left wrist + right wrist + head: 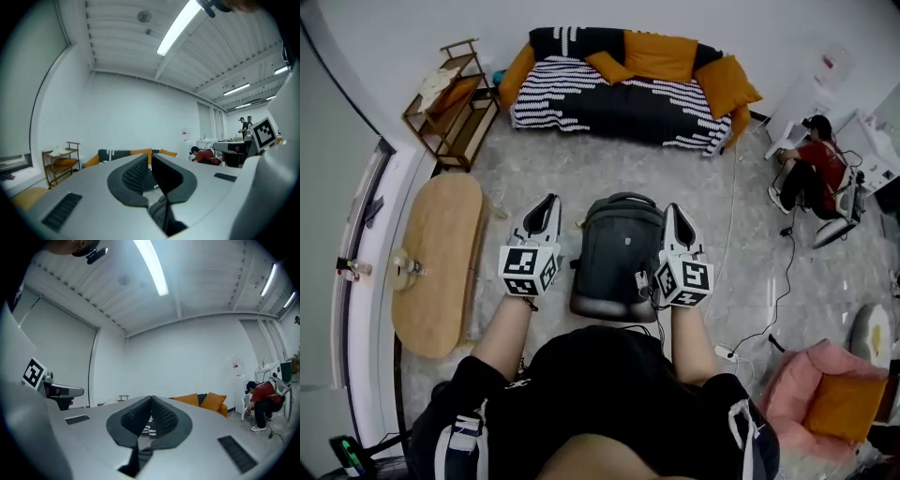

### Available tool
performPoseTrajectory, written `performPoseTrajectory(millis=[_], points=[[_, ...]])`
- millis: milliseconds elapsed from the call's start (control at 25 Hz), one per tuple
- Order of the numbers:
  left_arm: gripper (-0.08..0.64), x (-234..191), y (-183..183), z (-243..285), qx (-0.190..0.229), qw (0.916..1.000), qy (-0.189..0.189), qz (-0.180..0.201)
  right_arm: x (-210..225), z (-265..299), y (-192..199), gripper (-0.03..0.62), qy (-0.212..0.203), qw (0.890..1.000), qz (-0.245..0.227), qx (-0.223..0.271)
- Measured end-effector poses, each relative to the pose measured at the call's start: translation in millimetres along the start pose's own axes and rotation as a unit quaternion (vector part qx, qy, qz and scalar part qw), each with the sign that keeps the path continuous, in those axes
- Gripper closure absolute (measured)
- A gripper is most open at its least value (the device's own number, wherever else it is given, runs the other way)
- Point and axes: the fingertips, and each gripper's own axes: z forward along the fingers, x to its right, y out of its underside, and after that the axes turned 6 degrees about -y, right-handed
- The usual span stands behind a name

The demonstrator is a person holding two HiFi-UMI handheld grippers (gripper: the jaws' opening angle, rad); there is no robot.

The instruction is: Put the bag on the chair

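A dark grey backpack (617, 253) sits on the stone floor right in front of the person, top handle toward the sofa. My left gripper (546, 208) is held beside its left edge, and my right gripper (674, 214) beside its right edge; neither touches it. Both point toward the sofa. In the left gripper view the left gripper (150, 157) has its jaws together with nothing between them. The right gripper (151, 401) is also shut and empty. A pink armchair with an orange cushion (825, 398) stands at the lower right, well away from the bag.
A striped sofa with orange cushions (619, 89) lines the far wall. An oval wooden table (441, 262) and a wooden shelf (450, 98) stand at the left. A seated person in red (814, 169) is at the far right. Cables (759, 309) trail across the floor.
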Motion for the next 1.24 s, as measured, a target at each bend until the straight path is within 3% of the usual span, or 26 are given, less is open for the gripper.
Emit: performPoseTrajectory(millis=[120, 320, 640, 840, 1240], points=[[0.525, 0.3, -22.5, -29.5, 0.034, 0.9988, -0.005, 0.033, -20.0, -13.0, -3.5, 0.578, -0.007, 1.000, -0.009, -0.009], [0.526, 1.8, -5.6, -57.0, 0.017, 0.9973, -0.002, 0.072, -42.0, -32.2, 6.4, 0.580, -0.006, 1.000, -0.007, -0.029], [0.526, -1.9, 6.4, -73.2, -0.013, 0.9997, 0.012, 0.018, -47.7, -53.8, 0.2, 0.580, 0.023, 0.999, -0.037, -0.021], [0.526, -9.4, 10.5, -80.6, -0.019, 0.9992, 0.006, 0.036, -59.2, -59.8, 3.2, 0.578, 0.024, 0.999, -0.037, -0.022], [0.526, -6.5, 11.6, -99.2, -0.026, 0.9990, 0.007, 0.036, -66.4, -81.0, -1.2, 0.578, 0.028, 0.999, -0.024, -0.016]])
